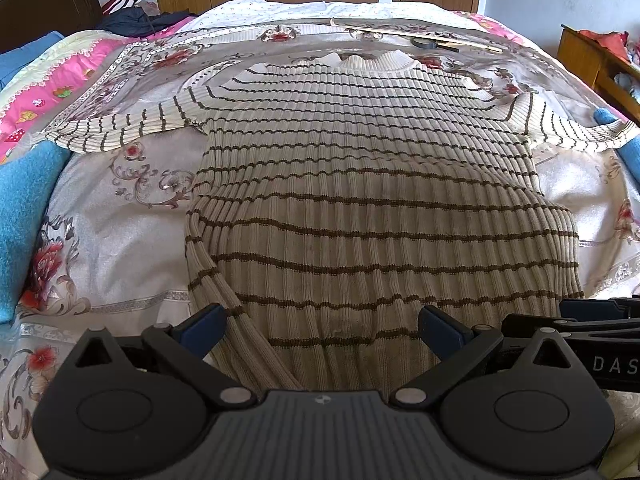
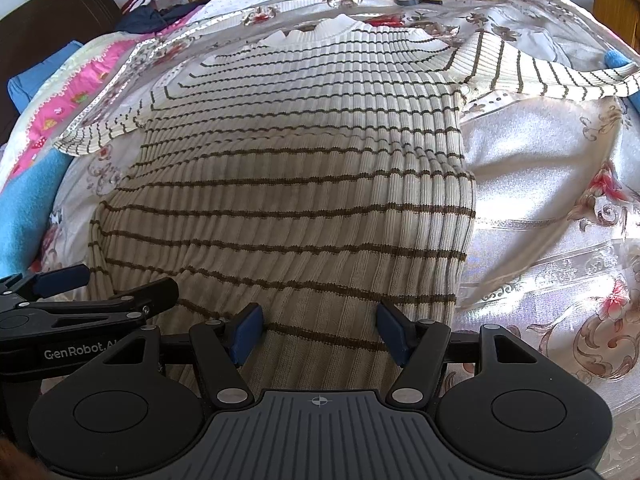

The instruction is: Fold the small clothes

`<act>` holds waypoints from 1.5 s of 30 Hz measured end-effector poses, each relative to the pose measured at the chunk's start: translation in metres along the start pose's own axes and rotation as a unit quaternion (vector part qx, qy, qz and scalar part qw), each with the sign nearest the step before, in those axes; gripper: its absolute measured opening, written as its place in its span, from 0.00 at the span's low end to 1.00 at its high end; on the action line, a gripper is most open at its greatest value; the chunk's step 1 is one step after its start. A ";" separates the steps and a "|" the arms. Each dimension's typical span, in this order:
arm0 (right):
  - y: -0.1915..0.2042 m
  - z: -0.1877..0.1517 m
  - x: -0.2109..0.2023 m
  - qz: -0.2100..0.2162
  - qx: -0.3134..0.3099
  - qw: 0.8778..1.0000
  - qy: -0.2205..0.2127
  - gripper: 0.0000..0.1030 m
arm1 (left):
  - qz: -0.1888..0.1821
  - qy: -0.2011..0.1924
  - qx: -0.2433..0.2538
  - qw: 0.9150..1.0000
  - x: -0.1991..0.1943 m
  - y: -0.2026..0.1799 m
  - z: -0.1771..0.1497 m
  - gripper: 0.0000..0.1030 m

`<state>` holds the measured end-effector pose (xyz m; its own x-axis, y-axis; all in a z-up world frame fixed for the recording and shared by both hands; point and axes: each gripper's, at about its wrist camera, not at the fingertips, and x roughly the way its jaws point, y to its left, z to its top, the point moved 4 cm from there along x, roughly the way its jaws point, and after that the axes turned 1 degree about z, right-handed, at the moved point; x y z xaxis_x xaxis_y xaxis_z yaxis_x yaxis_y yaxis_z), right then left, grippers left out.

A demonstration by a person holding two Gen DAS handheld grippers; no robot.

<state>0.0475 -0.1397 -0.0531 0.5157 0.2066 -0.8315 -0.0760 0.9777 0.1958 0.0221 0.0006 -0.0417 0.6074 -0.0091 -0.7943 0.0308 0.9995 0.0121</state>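
Nearest, the left gripper (image 1: 322, 330) is hovering with its jaws spread wide over the hem of the striped sweater (image 1: 360, 184), pinching nothing, and the right gripper (image 2: 320, 330) is doing the same just beside it, also spread. The sweater is lying flat on the floral bedspread (image 1: 120, 216), sleeves stretching out to both sides, collar pointing away. Beyond the collar a thin stick (image 1: 416, 34) is resting, and a wooden cabinet (image 1: 592, 60) is standing far right, holding red cloth
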 end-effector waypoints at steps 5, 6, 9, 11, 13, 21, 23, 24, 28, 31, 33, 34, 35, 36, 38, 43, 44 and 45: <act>0.001 0.000 0.000 -0.007 -0.007 1.000 -0.001 0.62 | 0.001 0.000 0.001 1.000 0.000 0.000 -0.001 1.00; 0.001 0.000 0.000 -0.008 -0.007 1.000 -0.001 0.62 | 0.001 0.001 0.001 1.000 0.000 0.000 -0.001 1.00; 0.001 0.000 -0.001 -0.009 -0.010 1.000 -0.001 0.62 | 0.002 0.003 0.002 1.000 0.000 -0.001 0.000 1.00; 0.001 0.000 -0.001 -0.010 -0.011 1.000 -0.002 0.62 | 0.003 0.003 0.003 1.000 0.001 -0.001 0.000 1.00; 0.001 0.000 -0.001 -0.011 -0.013 1.000 -0.002 0.62 | 0.003 0.005 0.004 1.000 0.001 -0.001 0.001 1.00; 0.002 -0.001 -0.001 -0.014 -0.017 1.000 -0.004 0.62 | 0.006 0.006 0.008 1.000 0.000 -0.002 0.001 1.00; 0.002 -0.001 -0.001 -0.015 -0.017 1.000 -0.004 0.62 | 0.006 0.006 0.008 1.000 0.000 -0.002 0.001 1.00; 0.001 -0.001 -0.001 -0.015 -0.017 1.000 -0.004 0.62 | 0.007 0.006 0.009 1.000 0.000 -0.002 0.001 1.00; 0.002 -0.001 -0.001 -0.015 -0.017 1.000 -0.004 0.62 | 0.007 0.006 0.009 1.000 -0.001 -0.002 0.001 1.00; 0.001 -0.001 -0.002 -0.016 -0.018 1.000 -0.004 0.62 | 0.007 0.006 0.010 1.000 -0.001 -0.003 0.002 1.00; 0.001 -0.001 -0.002 -0.016 -0.018 1.000 -0.004 0.62 | 0.008 0.006 0.010 1.000 0.000 -0.003 0.002 1.00; 0.001 -0.001 -0.002 -0.016 -0.018 1.000 -0.005 0.62 | 0.008 0.007 0.010 1.000 0.000 -0.003 0.002 1.00; 0.001 -0.001 -0.002 -0.015 -0.017 1.000 -0.005 0.62 | 0.008 0.006 0.011 1.000 0.000 -0.003 0.002 1.00; 0.001 -0.001 -0.002 -0.014 -0.017 1.000 -0.005 0.62 | 0.009 0.006 0.012 1.000 0.000 -0.003 0.002 1.00; 0.001 -0.001 -0.002 -0.014 -0.017 1.000 -0.005 0.62 | 0.011 0.007 0.016 1.000 0.001 -0.004 0.002 1.00; 0.001 -0.001 -0.003 -0.014 -0.015 1.000 -0.007 0.62 | 0.013 0.006 0.018 1.000 0.000 -0.004 0.002 1.00; 0.001 -0.001 -0.003 -0.014 -0.015 1.000 -0.008 0.62 | 0.012 0.005 0.018 1.000 0.000 -0.004 0.002 1.00; 0.001 -0.001 -0.003 -0.014 -0.015 1.000 -0.008 0.62 | 0.012 0.005 0.018 1.000 0.000 -0.004 0.002 1.00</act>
<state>0.0447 -0.1390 -0.0512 0.5307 0.1787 -0.8285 -0.0874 0.9839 0.1562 0.0234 -0.0036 -0.0407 0.6006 0.0149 -0.7994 0.0454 0.9976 0.0526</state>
